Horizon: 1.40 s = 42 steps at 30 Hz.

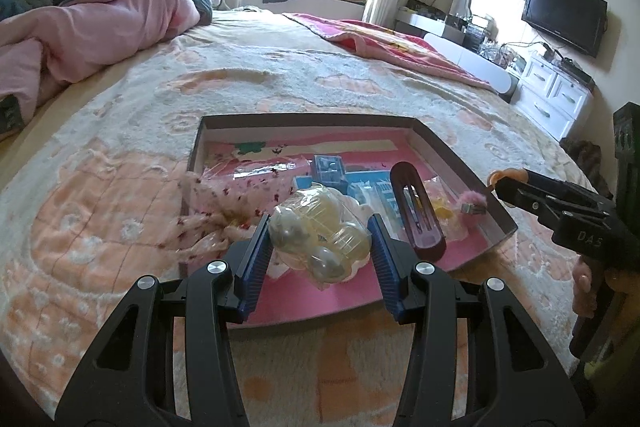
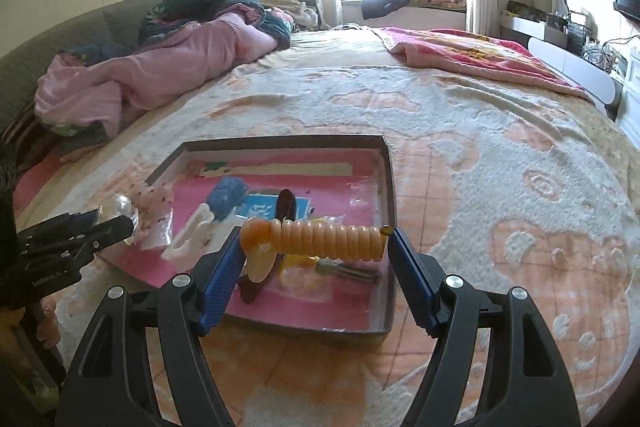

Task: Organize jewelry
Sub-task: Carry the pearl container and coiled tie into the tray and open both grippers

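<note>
A shallow box [image 1: 460, 163] with a pink floor lies on the bed and holds several hair accessories. My left gripper [image 1: 320, 241] is shut on a clear plastic bag of pearly beads [image 1: 316, 227], held over the box's near edge. A dark brown hair clip [image 1: 418, 211] lies in the box to its right. My right gripper [image 2: 316, 247] is shut on an orange spiral hair tie [image 2: 320, 239], held above the box's near right part [image 2: 390, 187]. The left gripper [image 2: 96, 227] shows at the left of the right wrist view.
A floral gauze scrunchie [image 1: 212, 211] drapes over the box's left wall. Blue cards [image 1: 328, 167] and a white clip [image 2: 192, 227] lie inside. A pink quilt [image 1: 80, 27] is heaped at the far left and a pink blanket [image 1: 392, 43] at the far right.
</note>
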Available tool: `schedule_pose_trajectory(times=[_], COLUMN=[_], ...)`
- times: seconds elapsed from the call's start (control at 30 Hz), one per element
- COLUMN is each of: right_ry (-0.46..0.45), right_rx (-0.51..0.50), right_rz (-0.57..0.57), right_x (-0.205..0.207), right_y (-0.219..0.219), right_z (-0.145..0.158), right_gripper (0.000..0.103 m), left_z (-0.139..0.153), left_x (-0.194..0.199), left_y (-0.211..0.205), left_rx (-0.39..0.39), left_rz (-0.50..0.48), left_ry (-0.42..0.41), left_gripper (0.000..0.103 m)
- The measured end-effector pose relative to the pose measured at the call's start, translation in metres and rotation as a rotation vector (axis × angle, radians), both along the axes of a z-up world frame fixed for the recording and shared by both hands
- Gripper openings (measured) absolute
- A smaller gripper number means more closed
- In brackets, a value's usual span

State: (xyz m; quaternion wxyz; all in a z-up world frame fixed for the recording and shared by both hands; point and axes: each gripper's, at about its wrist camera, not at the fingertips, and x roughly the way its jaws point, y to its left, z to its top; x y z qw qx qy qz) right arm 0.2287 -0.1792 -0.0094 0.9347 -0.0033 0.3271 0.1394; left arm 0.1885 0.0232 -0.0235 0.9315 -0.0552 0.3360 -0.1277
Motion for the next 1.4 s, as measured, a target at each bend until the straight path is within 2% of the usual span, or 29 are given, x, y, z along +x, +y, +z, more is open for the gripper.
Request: schedule_pose_trajectory(times=[0.3,0.73,0.97,1.2,1.27,1.4], right_ry=[-0.022,0.009,0.046,0.068,0.067,0.063], right_rx=[-0.051,-0.142,-0.149,-0.125,-0.118,-0.107], right_rz=[0.010,0.127,0.190,0.201,0.199,0.194], right_x=[0.012,0.022,0.012,0.008,0.006,0.004], right_y=[0.003,0.041,0.060,0.064,0.063,0.060], right_z=[-0.003,-0.024,-0.039,-0.043,-0.042,-0.040], right_gripper=[0.070,0.070,0.071,0.073,0.078,0.081], left_z=[-0.004,-0.016,-0.021,-0.022,-0.022,-0.022], left_x=[0.023,0.047,0.051,0.051,0.051,0.051], left_y=[-0.007,-0.002,0.001,0.004,0.004,0.004], left_rx=[0.006,0.003,-0.006,-0.009,-0.008,-0.006], left_rz=[-0.008,0.012,0.019,0.021,0.022,0.023], left_ry=[0.007,0.034,0.047,0.050,0.050,0.049], left_gripper=[0.039,0.039,0.039,0.039,0.039,0.041])
